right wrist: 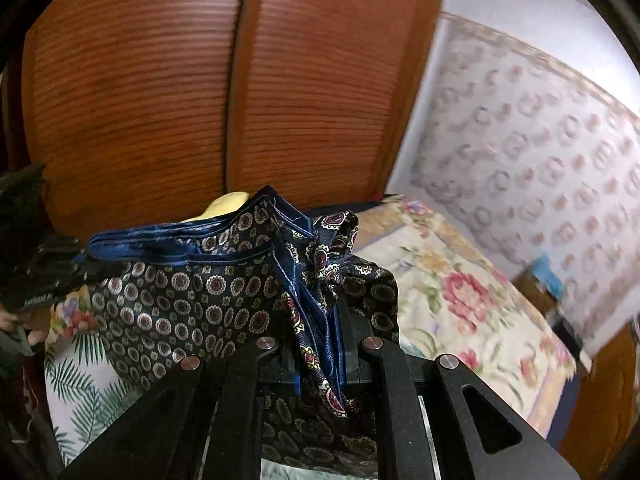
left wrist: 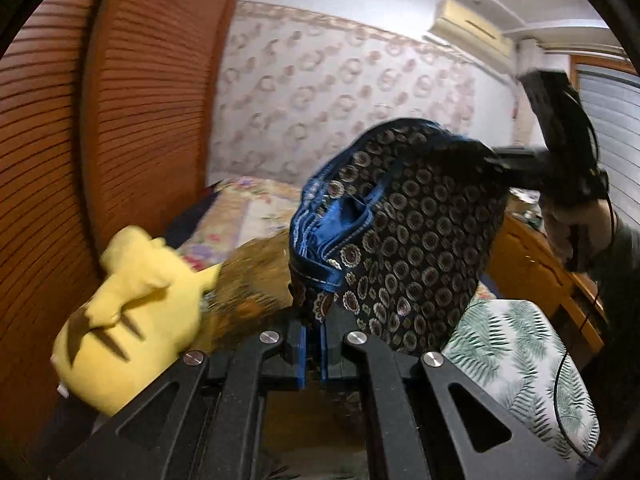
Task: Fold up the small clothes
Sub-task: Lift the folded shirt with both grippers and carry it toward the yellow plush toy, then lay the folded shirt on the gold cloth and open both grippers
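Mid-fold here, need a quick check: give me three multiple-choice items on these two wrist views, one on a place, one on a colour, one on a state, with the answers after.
1. Where is the yellow plush toy in the left wrist view?
A. Left of the held garment
B. On the fern-print cushion
C. On the air conditioner

2. What colour is the trim on the patterned garment?
A. Red
B. Blue
C. White

3. How is the garment held?
A. Lying flat and free on the bed
B. Pinched by one gripper only
C. Pinched by both grippers and lifted between them

Answers:
1. A, the toy sits by the wooden louvred doors, left of the cloth.
2. B, shiny blue bands edge the dark medallion print.
3. C, the left gripper and right gripper each clamp a bunch of fabric, and the cloth hangs above the floral bedspread.
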Demonstrator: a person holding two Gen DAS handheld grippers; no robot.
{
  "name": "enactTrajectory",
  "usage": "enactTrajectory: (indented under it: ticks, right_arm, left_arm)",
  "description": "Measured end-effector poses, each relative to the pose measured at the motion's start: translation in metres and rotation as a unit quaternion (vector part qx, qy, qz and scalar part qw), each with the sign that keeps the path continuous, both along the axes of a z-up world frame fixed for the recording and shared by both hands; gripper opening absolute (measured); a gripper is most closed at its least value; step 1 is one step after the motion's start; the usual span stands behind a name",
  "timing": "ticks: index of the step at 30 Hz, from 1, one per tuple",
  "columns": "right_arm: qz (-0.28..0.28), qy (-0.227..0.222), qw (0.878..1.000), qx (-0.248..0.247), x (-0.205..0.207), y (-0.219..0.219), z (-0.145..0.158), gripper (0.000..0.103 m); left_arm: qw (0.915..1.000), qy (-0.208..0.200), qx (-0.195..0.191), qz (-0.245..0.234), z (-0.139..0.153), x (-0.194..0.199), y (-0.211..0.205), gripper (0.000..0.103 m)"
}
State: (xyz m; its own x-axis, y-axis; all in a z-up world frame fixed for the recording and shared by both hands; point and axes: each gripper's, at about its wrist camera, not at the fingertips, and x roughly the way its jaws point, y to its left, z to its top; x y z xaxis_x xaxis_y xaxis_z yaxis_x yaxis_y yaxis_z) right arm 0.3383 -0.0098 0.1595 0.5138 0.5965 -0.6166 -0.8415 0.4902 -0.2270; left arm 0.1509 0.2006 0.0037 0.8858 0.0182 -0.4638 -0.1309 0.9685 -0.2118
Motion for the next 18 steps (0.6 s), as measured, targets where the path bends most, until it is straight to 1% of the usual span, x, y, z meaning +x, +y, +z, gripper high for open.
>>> enactTrajectory:
  ticks: [2,4,6,9,11,12,13,14,15,16,17,18]
  right_arm:
    - [0.014,0.002,1.000,-0.013,0.012,0.029,-0.004,0.012]
    - [0.030,0.011,0.999,-0.024,0.021,0.057,-0.012,0.012]
    - [0.047,0.005,0.998,-0.033,0.028,0.081,-0.020,0.012]
    - [0.062,0.007,0.997,-0.037,0.043,0.107,-0.030,0.013]
    - [0.066,0.011,0.997,-0.032,0.051,0.114,-0.036,0.015]
    - [0.064,0.020,0.997,-0.031,0.055,0.118,-0.040,0.021]
    - [0.059,0.033,0.997,-0.032,0.060,0.120,-0.043,0.025]
    - [0.053,0.039,0.997,-0.029,0.060,0.123,-0.044,0.034]
    - [0.044,0.043,0.998,-0.027,0.064,0.125,-0.046,0.046]
    - [0.037,0.042,0.998,-0.026,0.065,0.130,-0.049,0.052]
    - [0.033,0.041,0.998,-0.021,0.065,0.128,-0.049,0.063]
    - [0.029,0.039,0.999,-0.014,0.066,0.122,-0.050,0.069]
  left_arm:
    - [0.9997,0.011,-0.010,0.017,-0.011,-0.010,0.012,0.005]
    - [0.9992,0.023,-0.009,0.031,-0.020,-0.016,0.018,0.005]
    - [0.9985,0.034,-0.013,0.041,-0.028,-0.023,0.024,0.005]
    - [0.9974,0.046,-0.012,0.053,-0.036,-0.029,0.025,0.005]
    - [0.9965,0.056,-0.010,0.062,-0.042,-0.028,0.028,0.005]
    - [0.9961,0.060,-0.008,0.065,-0.042,-0.028,0.028,0.005]
    - [0.9959,0.062,-0.007,0.066,-0.042,-0.031,0.028,0.005]
    - [0.9956,0.065,-0.003,0.067,-0.043,-0.030,0.028,0.005]
    - [0.9952,0.068,0.000,0.070,-0.045,-0.030,0.028,0.005]
    - [0.9950,0.071,0.001,0.070,-0.044,-0.030,0.026,0.005]
    - [0.9946,0.075,0.002,0.071,-0.045,-0.029,0.026,0.007]
    - [0.9945,0.076,0.002,0.072,-0.045,-0.029,0.026,0.013]
